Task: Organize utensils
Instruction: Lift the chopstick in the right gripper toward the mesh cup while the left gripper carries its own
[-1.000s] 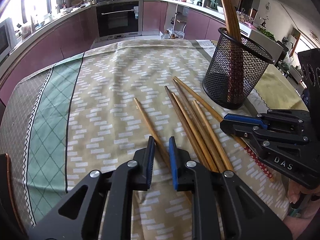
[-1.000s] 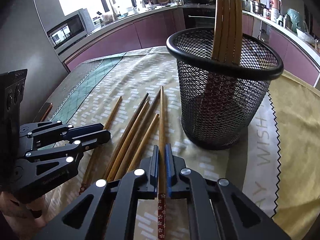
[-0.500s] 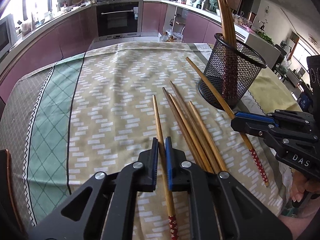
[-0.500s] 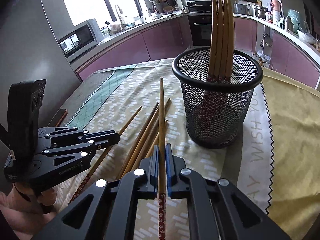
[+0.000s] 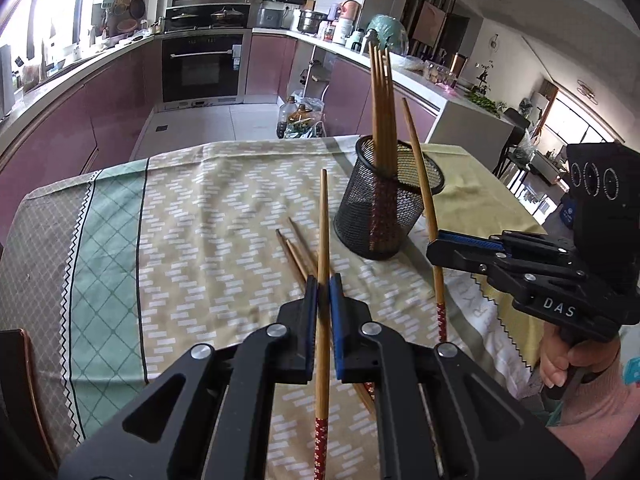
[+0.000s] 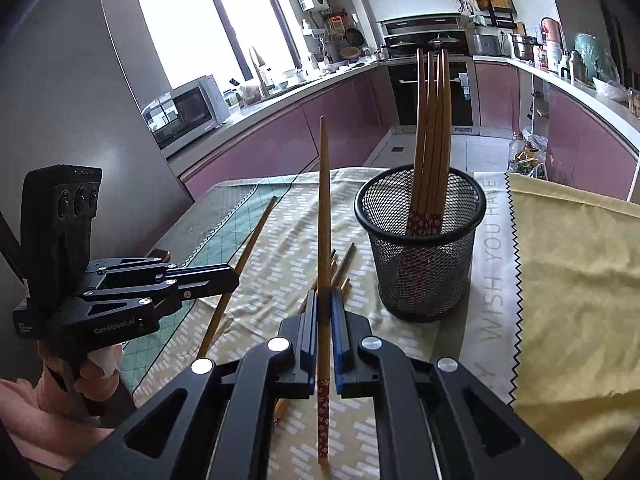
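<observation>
In the left wrist view, our left gripper (image 5: 324,280) has its blue-padded jaws clenched on a slender wooden chopstick (image 5: 323,240), lifted above the cloth-covered surface (image 5: 200,220). More chopsticks stand in the round black mesh holder (image 5: 376,216).

In the right wrist view, our right gripper (image 6: 325,300) likewise grasps a tapered chopstick with a red floral end (image 6: 324,220), held beside the mesh holder (image 6: 424,272); loose chopsticks (image 6: 344,264) lie on the patterned cloth.

Left gripper (image 5: 324,284) and right gripper (image 6: 325,300) both sit lifted, fingers pinched narrow, pointing toward 12 o'clock, each hand-held from below.
</observation>
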A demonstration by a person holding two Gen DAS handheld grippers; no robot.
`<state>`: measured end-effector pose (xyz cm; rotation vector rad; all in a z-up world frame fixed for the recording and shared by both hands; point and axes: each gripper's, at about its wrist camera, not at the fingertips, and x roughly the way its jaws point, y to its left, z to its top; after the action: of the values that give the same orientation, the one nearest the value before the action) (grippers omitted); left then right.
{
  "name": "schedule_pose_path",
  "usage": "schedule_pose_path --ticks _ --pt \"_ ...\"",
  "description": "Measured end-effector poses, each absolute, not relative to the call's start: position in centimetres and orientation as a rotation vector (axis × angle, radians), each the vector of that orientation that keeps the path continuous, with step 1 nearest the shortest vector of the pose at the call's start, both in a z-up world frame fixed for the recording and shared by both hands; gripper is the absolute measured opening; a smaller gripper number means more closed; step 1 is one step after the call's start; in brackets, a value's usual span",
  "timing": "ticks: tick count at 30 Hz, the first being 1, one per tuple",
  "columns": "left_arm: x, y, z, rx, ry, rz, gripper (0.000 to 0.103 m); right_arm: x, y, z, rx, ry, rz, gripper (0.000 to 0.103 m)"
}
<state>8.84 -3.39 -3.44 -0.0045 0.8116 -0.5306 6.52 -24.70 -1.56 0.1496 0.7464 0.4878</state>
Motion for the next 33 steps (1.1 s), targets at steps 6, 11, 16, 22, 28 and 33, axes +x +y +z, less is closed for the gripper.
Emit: schedule_pose_path --ticks 6,11,16,22,28,33 --pt "8.1 -3.0 -0.7 -0.040 0.762 -0.600 0.007 6.4 -26.3 -0.3 0.182 0.700 0.479 0.006" --pt "7.8 -2.8 1.2 -0.059 0.718 -0.631 0.007 6.5 -27.0 0.7 0.196 0.663 0.482 0.006" --pt "8.0 -2.8 2.7 -0.079 0.680 -0.646 0.007 6.7 -27.6 1.9 0.191 0.631 0.483 0.006" --pt "9.2 -3.2 4.2 -0.117 0.648 -0.665 0.007 7.1 -28.2 3.3 0.185 0.595 0.478 0.006" --pt "10.5 -4.2 5.8 -0.130 0.612 -0.686 0.007 7.8 -28.7 4.7 0.174 0.570 0.470 0.006" --pt "11.2 -4.8 7.7 -0.130 0.574 -0.707 0.007 8.2 -29.2 6.1 0.161 0.540 0.465 0.006"
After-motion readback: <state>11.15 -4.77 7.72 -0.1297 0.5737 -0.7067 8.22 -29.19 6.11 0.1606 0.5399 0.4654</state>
